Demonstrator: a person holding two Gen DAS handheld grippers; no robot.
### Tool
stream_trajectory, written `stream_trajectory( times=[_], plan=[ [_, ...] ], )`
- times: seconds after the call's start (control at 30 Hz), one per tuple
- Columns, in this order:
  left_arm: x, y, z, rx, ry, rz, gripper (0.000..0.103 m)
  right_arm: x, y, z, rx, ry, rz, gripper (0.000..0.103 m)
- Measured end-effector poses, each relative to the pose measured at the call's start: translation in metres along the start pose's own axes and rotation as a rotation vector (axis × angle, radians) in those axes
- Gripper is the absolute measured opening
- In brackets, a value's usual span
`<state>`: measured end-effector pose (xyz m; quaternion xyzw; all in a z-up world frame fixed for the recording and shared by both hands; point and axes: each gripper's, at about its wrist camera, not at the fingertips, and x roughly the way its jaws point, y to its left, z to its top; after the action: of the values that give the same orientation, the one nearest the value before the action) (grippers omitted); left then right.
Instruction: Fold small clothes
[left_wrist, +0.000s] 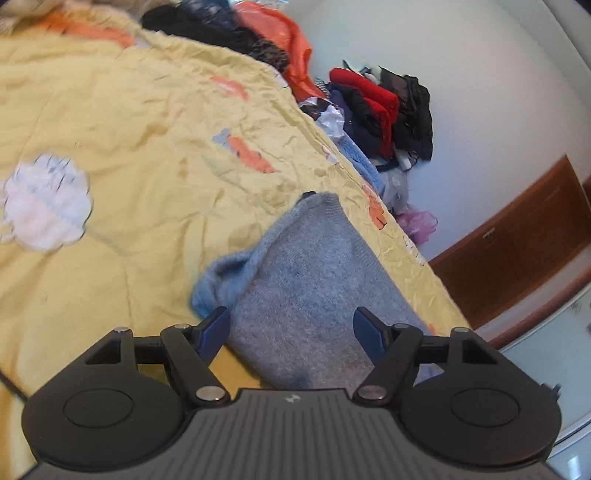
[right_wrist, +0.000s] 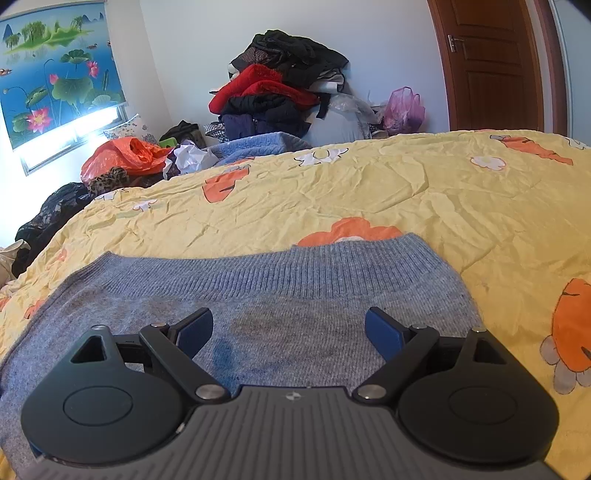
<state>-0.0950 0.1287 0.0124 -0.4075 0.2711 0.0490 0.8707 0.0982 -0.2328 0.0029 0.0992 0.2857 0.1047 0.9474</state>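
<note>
Hovering both over my grey knit garment (right_wrist: 280, 295) on the yellow bedspread (right_wrist: 461, 192): left hand-held gripper (left_wrist: 291, 325) wide, empty; right hand-held gripper (right_wrist: 288, 328) wide, empty.

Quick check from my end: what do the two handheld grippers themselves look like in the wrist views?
Both look alike. The left gripper and right gripper each have a dark grey ribbed body with a small round black-and-white mark at its front edge, two round black discs at the sides, black link arms with silver pins, and dark blue finger pads. No cables, hands or sleeves show.
</note>
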Motion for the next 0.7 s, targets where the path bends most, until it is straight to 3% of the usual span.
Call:
stream_trajectory(
  times=[0.17,0.4,0.63,0.7],
  plan=[
    [-0.009,0.004,-0.011,-0.01,0.024,-0.004,0.074,0.0,0.0,0.0,0.002,-0.001,0.005,0.091],
    [0.016,0.016,0.014,-0.094,0.009,-0.033,0.073,0.0,0.0,0.0,0.003,-0.003,0.005,0.091],
    [0.044,-0.005,0.021,-0.016,-0.048,0.021,0.07,0.0,0.0,0.0,0.005,-0.003,0.006,0.091],
    [0.054,-0.018,0.015,0.079,-0.024,0.081,0.031,0.0,0.0,0.0,0.005,-0.003,0.006,0.091]
  ],
)
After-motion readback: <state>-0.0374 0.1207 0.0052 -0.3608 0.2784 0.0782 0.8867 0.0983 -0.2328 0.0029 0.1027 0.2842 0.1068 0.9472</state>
